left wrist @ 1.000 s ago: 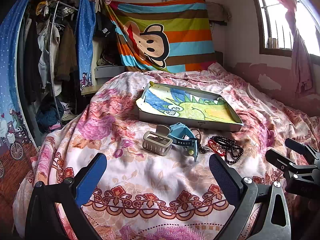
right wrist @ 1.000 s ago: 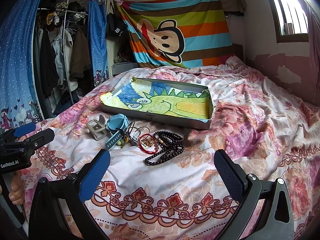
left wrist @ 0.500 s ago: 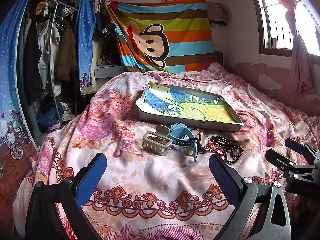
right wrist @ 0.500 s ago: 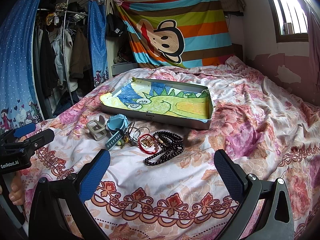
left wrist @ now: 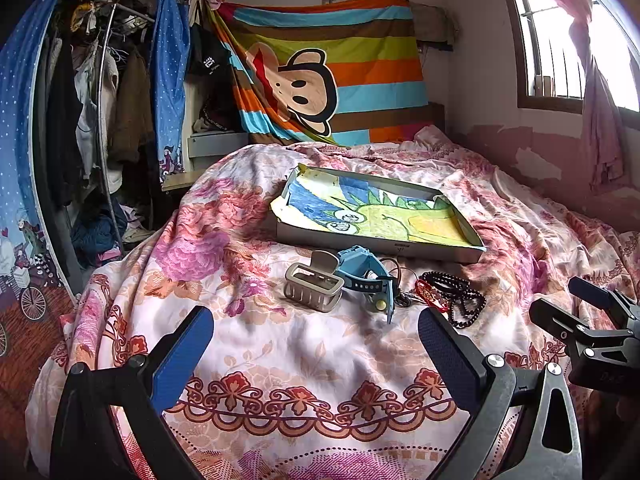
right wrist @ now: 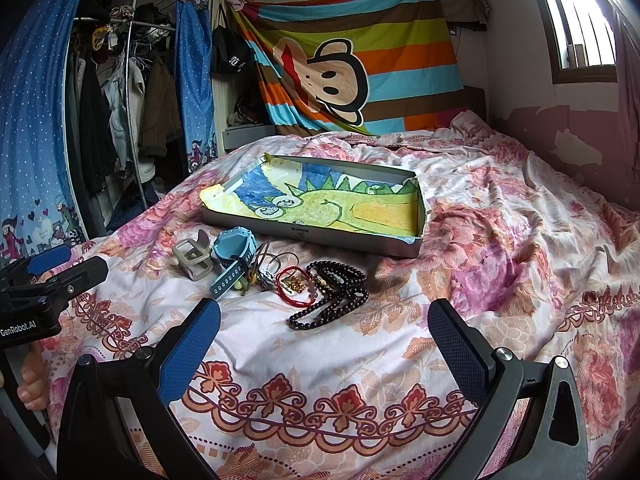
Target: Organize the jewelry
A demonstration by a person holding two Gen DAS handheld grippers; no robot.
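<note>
A shallow grey tray (left wrist: 376, 245) (right wrist: 332, 240) lined with a dinosaur drawing lies on the floral bed. In front of it sit a beige hair claw (left wrist: 314, 286) (right wrist: 194, 258), a blue watch (left wrist: 366, 274) (right wrist: 234, 250), a red bracelet (left wrist: 430, 292) (right wrist: 294, 284) and a dark bead necklace (left wrist: 460, 298) (right wrist: 336, 292). My left gripper (left wrist: 312, 352) is open and empty, just short of the hair claw. My right gripper (right wrist: 324, 340) is open and empty, just short of the beads. Each gripper also shows in the other's view: the right one (left wrist: 576, 308) and the left one (right wrist: 64, 266).
The floral bedspread (left wrist: 304, 360) covers the whole bed. A clothes rack (left wrist: 100, 120) with hanging clothes stands left of the bed. A striped monkey blanket (left wrist: 320, 80) hangs at the head. A window (left wrist: 560, 40) is on the right wall.
</note>
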